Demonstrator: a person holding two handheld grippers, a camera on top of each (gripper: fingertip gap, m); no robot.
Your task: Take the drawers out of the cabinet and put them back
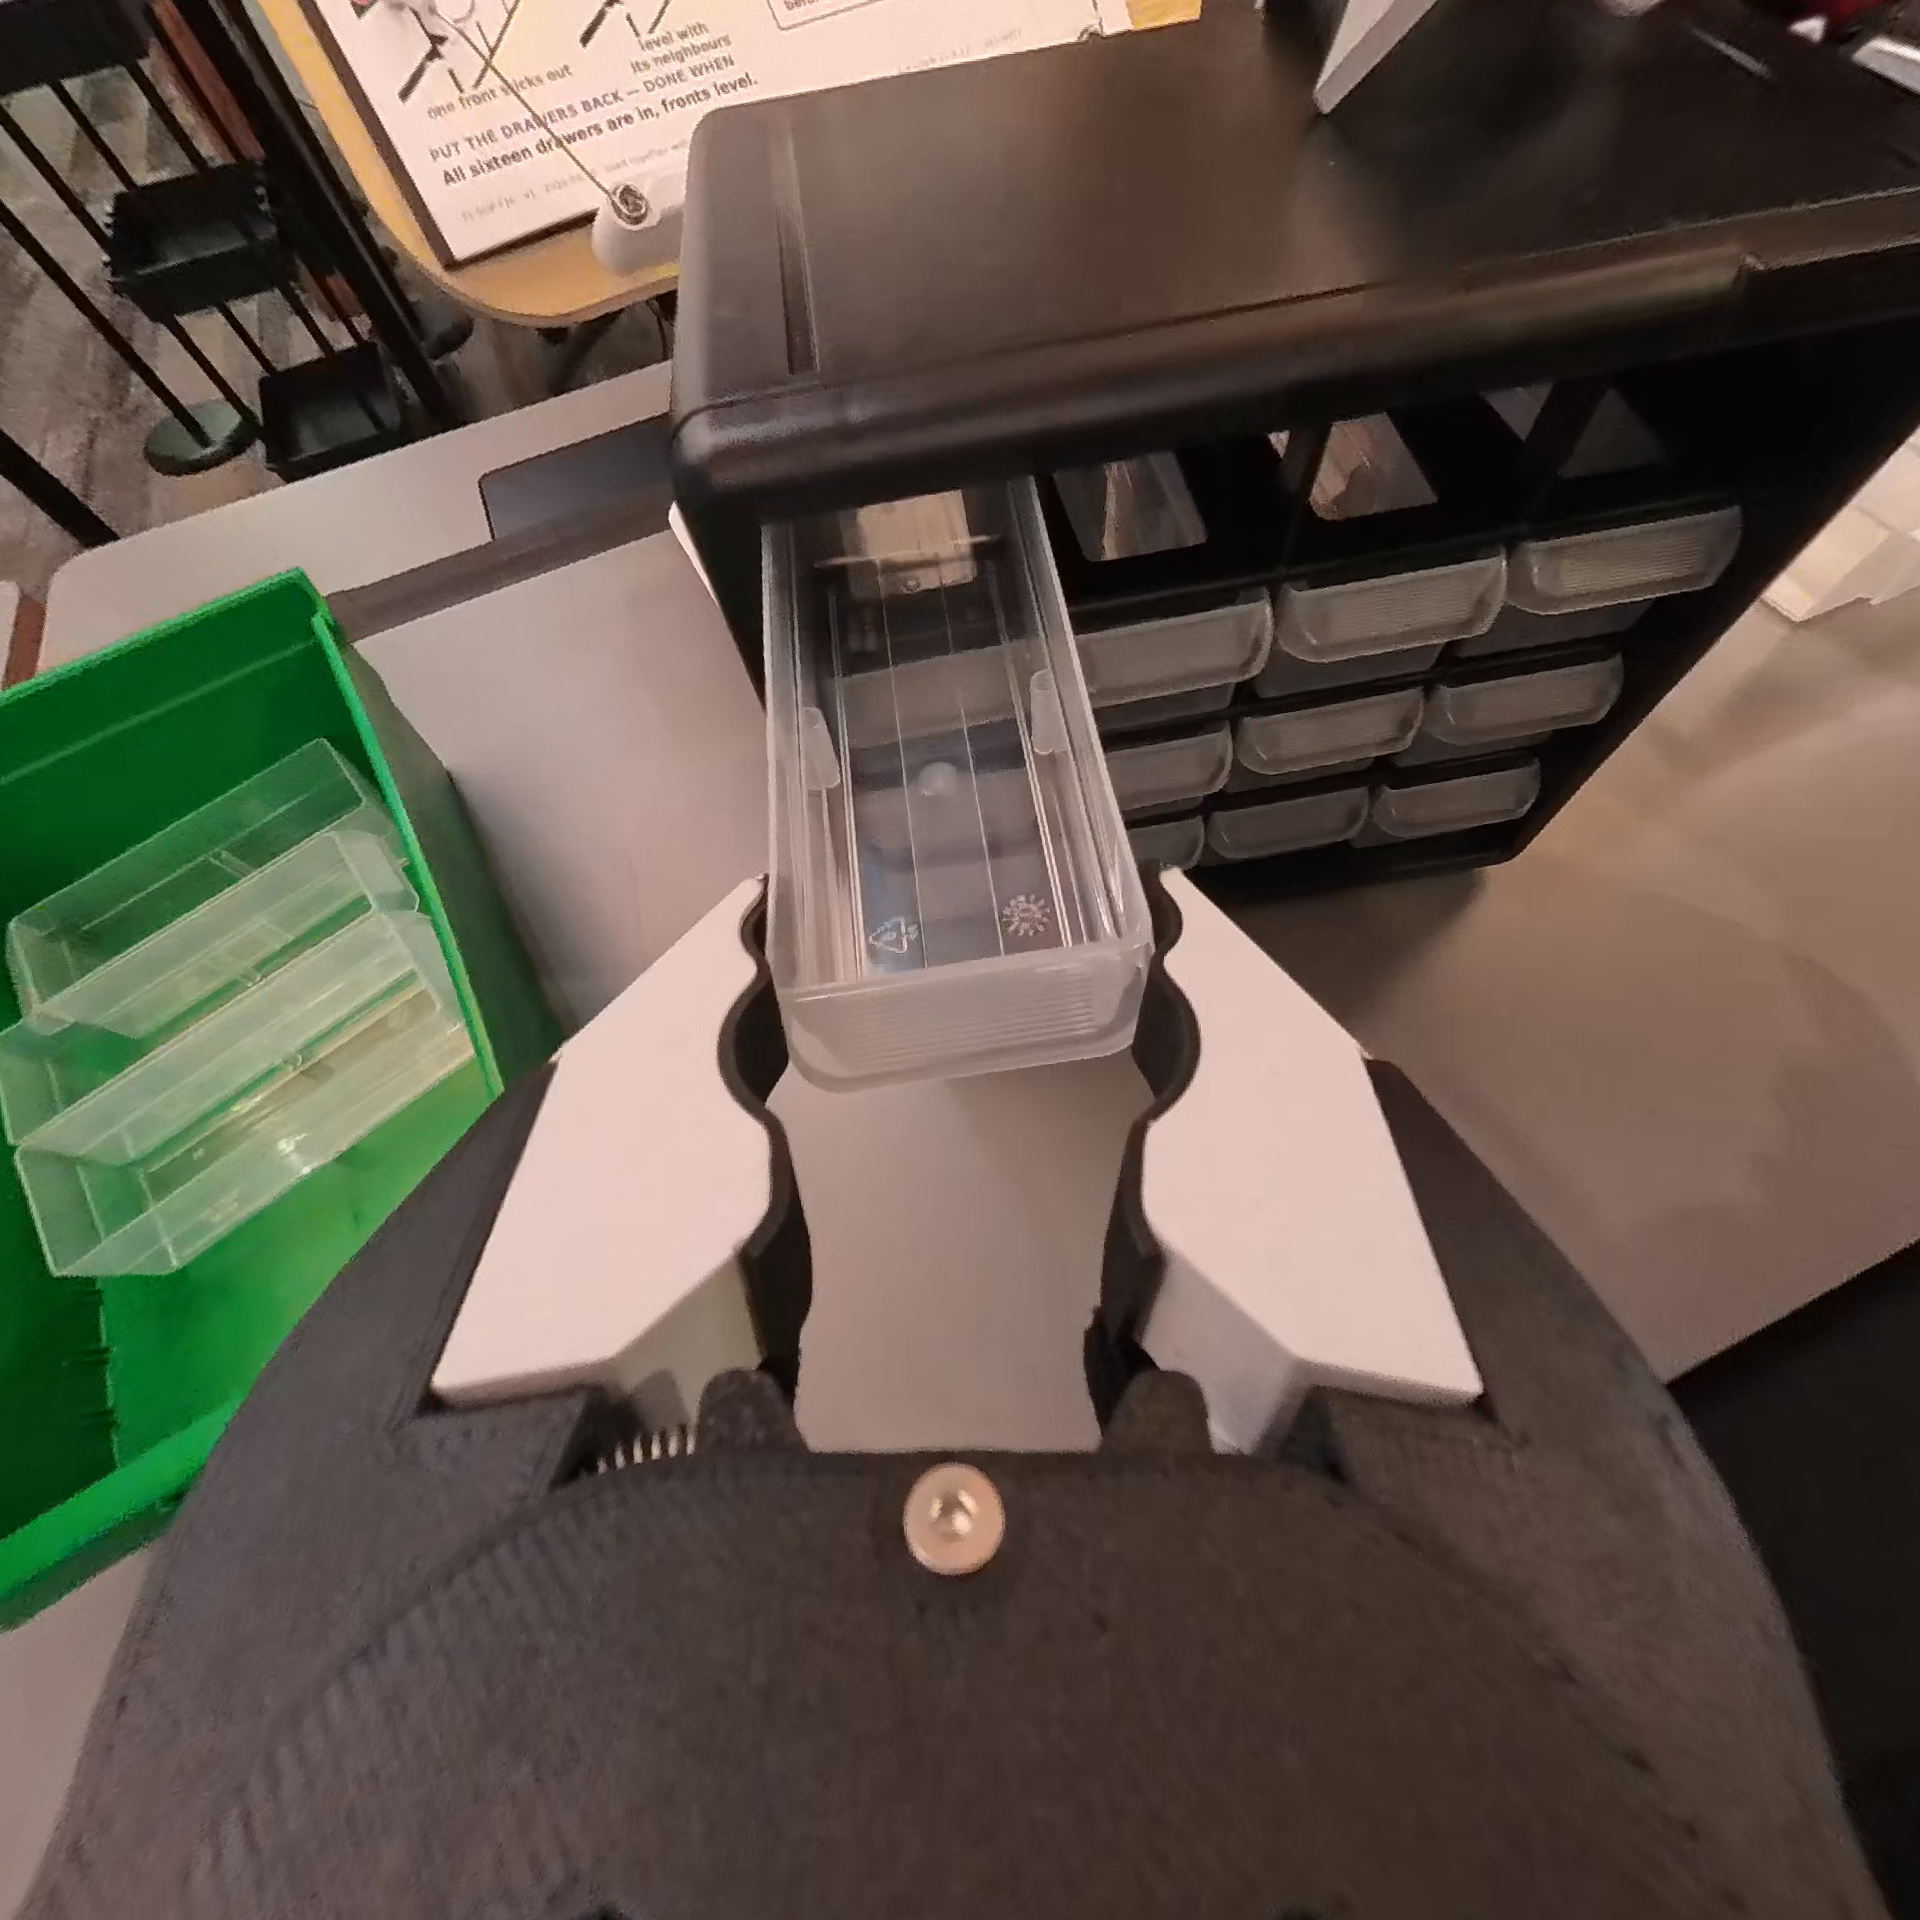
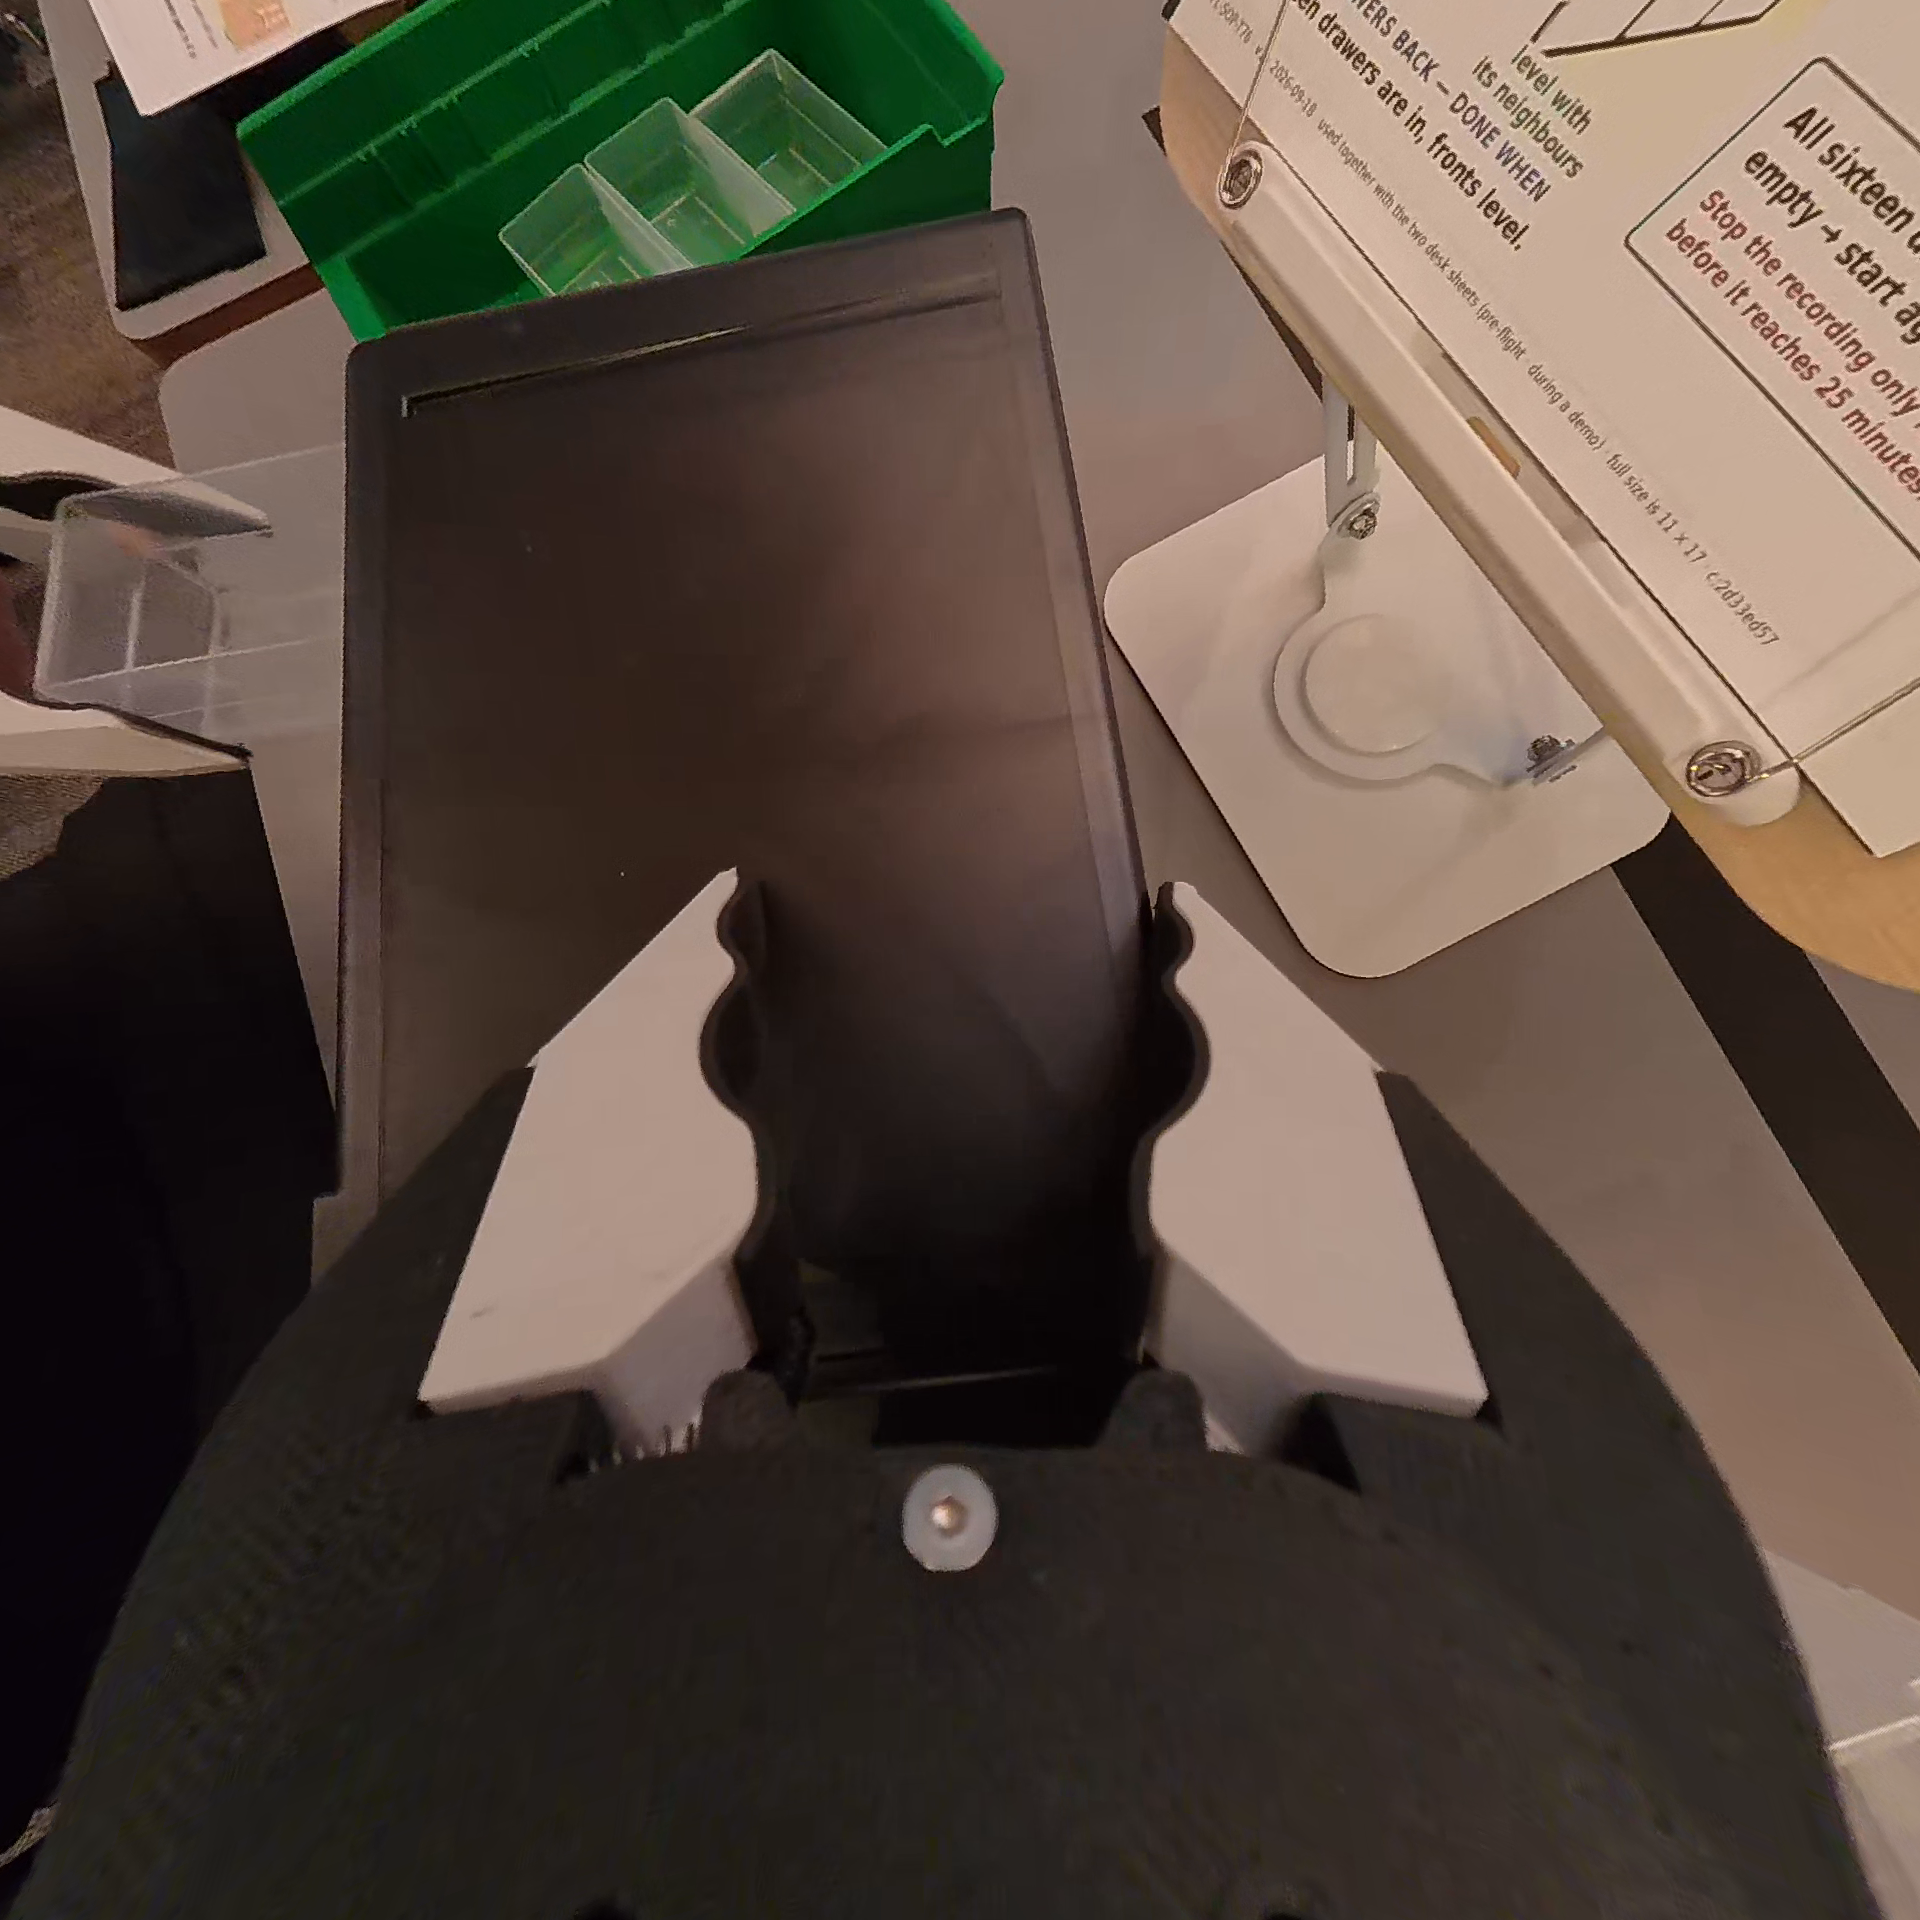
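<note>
The black cabinet stands on the grey table. Its top-left clear drawer is pulled most of the way out, with the back end still in the slot. My left gripper is shut on the drawer's front end, one finger on each side. The other top-row slots are empty, and the lower rows hold drawers. My right gripper is open, low over the cabinet's top near its right edge. The held drawer shows at the left edge of the right wrist view.
A green bin left of the cabinet holds three clear drawers; it also shows in the right wrist view. A white stand base with an instruction board is behind the cabinet. The table's front edge is near on the right.
</note>
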